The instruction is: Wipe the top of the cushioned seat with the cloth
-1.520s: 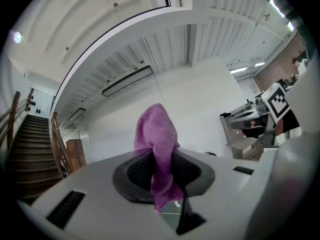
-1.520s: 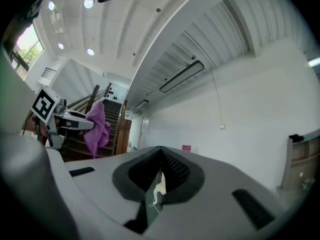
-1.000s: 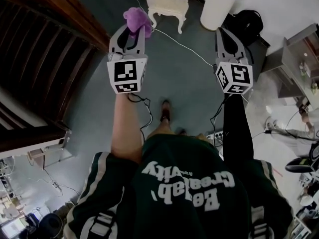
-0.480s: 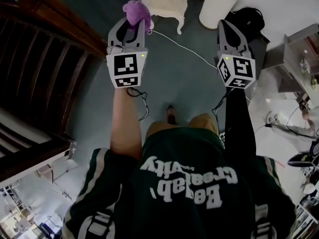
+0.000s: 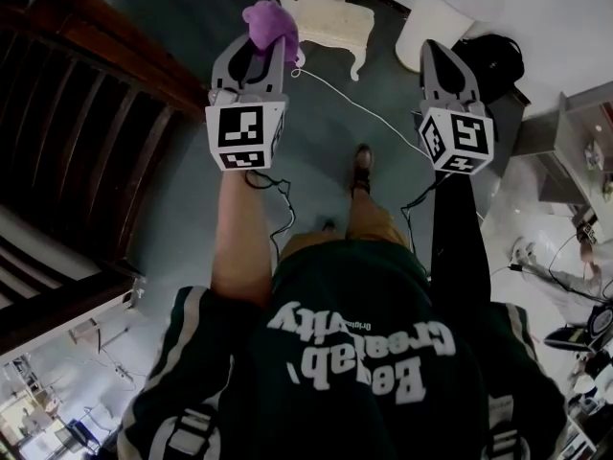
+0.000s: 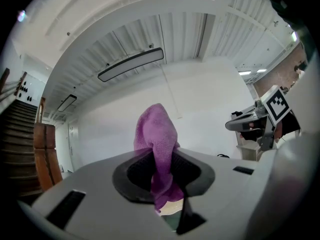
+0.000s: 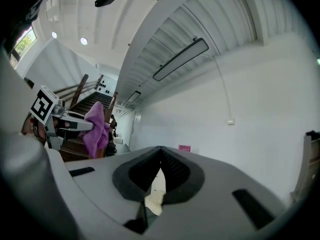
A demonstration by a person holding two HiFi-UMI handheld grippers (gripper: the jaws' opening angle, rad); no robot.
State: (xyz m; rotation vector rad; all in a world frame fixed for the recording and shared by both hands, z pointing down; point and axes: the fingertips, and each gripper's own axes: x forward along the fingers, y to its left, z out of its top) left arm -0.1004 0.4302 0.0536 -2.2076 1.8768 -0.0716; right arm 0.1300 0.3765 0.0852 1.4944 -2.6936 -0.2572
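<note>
— Fingers (image 6: 131,175) of my left gripper (image 6: 159,159) are clamped on the purple cloth (image 6: 156,134). A bunched fold stands up past the tips, and a tail hangs down between the pads.

— And the other hand?

— Right gripper (image 7: 159,153): fingers (image 7: 176,171) pressed together at the tips, nothing held between them.

— How are the two grippers placed?

— Both are held out in front of me, side by side and well apart, raised clear of the floor (image 5: 316,151).

— Location of the cushioned seat?

— I record the cushioned seat (image 5: 335,15), cream with curved legs, standing near the floor's far edge, close to the white wall (image 5: 536,8). The cloth is up in the air and not touching it. In the head view the cloth shows just left of the seat's near left corner.

— Other items noted?

— A dark wooden staircase (image 5: 86,113) runs along the floor's left edge. A white cable (image 5: 364,108) crosses the floor from beside the seat toward my right. My shoe (image 5: 361,156) is planted forward on the floor, between the two grippers as the head view shows them.
</note>
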